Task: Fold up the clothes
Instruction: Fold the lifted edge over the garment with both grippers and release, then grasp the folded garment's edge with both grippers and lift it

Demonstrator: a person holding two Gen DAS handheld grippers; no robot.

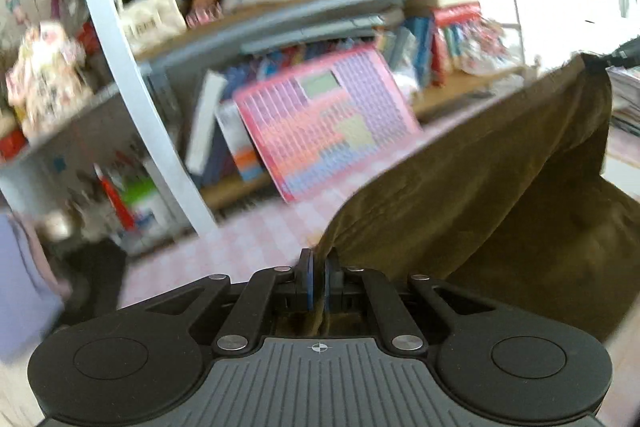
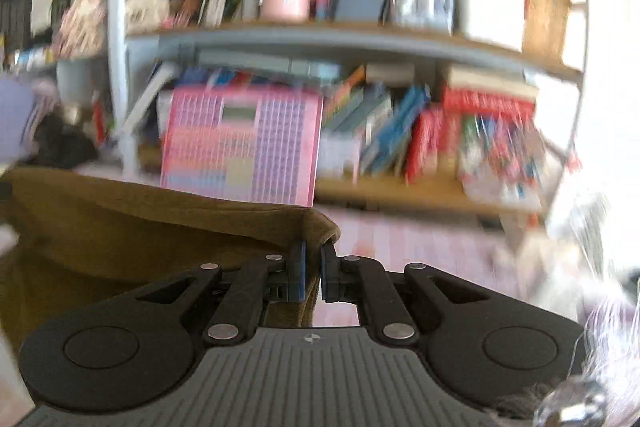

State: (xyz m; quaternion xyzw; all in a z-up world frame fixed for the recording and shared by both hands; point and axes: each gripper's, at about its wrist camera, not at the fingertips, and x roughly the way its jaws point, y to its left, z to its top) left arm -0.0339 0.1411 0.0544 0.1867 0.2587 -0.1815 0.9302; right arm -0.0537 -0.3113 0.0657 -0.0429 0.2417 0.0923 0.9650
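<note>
An olive-brown garment [image 1: 500, 187] hangs stretched in the air between my two grippers. My left gripper [image 1: 319, 279] is shut on one corner of it, and the cloth runs up and to the right to the other gripper's tip [image 1: 616, 57]. In the right wrist view my right gripper [image 2: 313, 267] is shut on the other corner of the garment [image 2: 140, 227], which spreads to the left. Both views are blurred.
A pink checked tablecloth [image 1: 248, 243] covers the table below, also seen in the right wrist view [image 2: 420, 243]. Behind it stands a bookshelf [image 2: 340, 39] full of books, with a pink chart board [image 2: 244, 143] leaning against it. A white shelf post [image 1: 132, 79] stands at the left.
</note>
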